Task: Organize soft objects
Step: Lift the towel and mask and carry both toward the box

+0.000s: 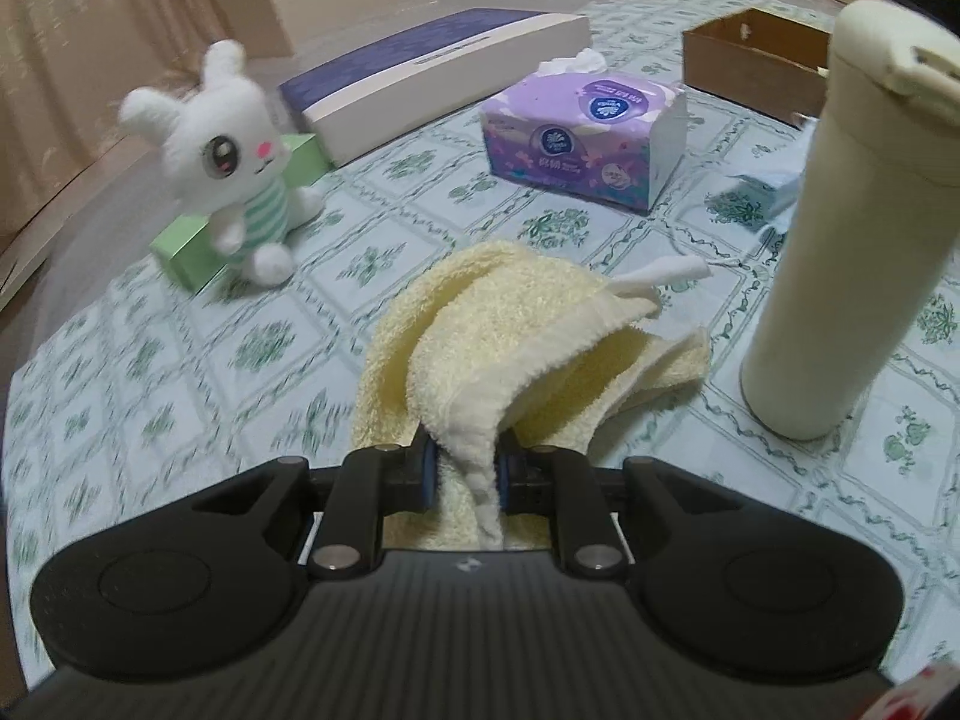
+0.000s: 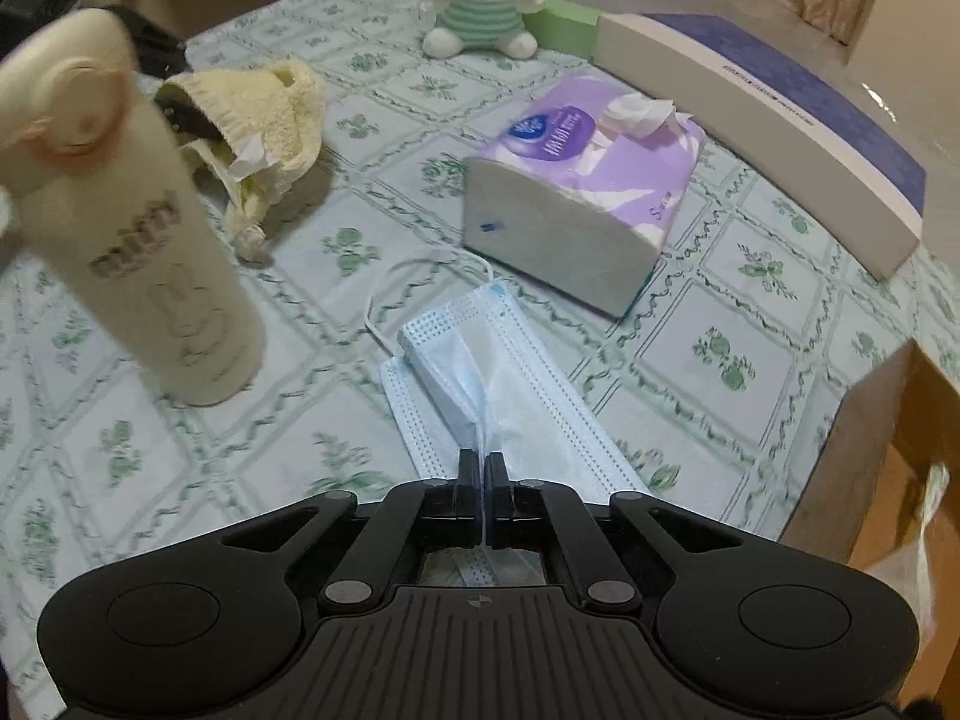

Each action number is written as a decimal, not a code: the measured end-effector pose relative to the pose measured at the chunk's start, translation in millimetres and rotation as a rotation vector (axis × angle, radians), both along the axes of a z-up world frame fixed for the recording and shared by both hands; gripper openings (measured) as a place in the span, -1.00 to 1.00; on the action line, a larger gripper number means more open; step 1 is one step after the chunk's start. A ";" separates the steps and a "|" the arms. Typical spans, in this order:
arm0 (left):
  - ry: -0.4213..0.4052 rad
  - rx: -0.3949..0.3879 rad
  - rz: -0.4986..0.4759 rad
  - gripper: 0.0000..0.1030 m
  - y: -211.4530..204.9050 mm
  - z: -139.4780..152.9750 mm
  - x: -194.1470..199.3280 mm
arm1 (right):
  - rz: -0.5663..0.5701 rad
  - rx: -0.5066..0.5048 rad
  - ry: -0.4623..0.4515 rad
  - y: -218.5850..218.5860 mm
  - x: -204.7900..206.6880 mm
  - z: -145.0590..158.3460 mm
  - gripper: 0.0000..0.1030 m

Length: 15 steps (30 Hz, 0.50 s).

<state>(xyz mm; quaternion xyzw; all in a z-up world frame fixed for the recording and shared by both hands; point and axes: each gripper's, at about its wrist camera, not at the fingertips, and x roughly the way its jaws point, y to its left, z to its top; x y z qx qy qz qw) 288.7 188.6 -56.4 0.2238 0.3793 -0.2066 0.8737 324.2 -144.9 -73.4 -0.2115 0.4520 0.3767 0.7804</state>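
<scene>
Gripping now: both grippers are clenched on soft things above a table with a green floral cloth [image 1: 180,360].
Wooden box: an open brown box [image 1: 750,69] lies far ahead and to the right of the left fingers; its inside is not visible from there. In the right wrist view the same box [image 2: 888,450] sits just right of the fingers, with something pale and blurred by its wall that I cannot identify.
Tissue pack: a purple pack [image 2: 576,192] lies ahead and slightly right of the right fingers, with a tissue poking out of its top slot.
Left gripper [image 1: 465,468]: fingers closed tight on a fold of the yellow towel [image 1: 510,330]; the cloth bunches forward from between the pads and drapes down behind them.
Right gripper [image 2: 482,474]: fingers pinched nearly together on the near edge of the blue face mask [image 2: 480,372], which lies flat ahead of them, its ear loop curling off to the left.
Bottle: a cream bottle [image 2: 144,240] stands upright, ahead and left of the right fingers.
Plush rabbit [image 1: 231,162]: sits far ahead and left of the left fingers, leaning against a green box [image 1: 186,252], a long purple-and-white box [image 1: 432,72] behind it.
</scene>
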 end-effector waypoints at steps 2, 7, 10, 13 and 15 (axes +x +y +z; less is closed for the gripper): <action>0.004 -0.002 0.049 -0.69 2.6 4.1 -11.1 | -0.028 0.010 0.007 -2.1 -11.1 4.3 -0.99; 0.009 -0.021 0.187 -0.69 11.1 15.2 -45.0 | -0.087 0.033 0.020 -9.0 -41.4 9.5 -0.99; 0.008 -0.029 0.269 -0.69 16.0 21.2 -68.8 | -0.115 0.059 0.025 -12.0 -60.0 13.4 -0.99; 0.009 -0.037 0.330 -0.69 16.3 25.4 -96.2 | -0.132 0.074 0.024 -13.5 -79.5 17.3 -0.99; 0.010 -0.051 0.366 -0.69 14.4 27.0 -114.2 | -0.146 0.080 0.023 -14.4 -92.5 19.3 -0.99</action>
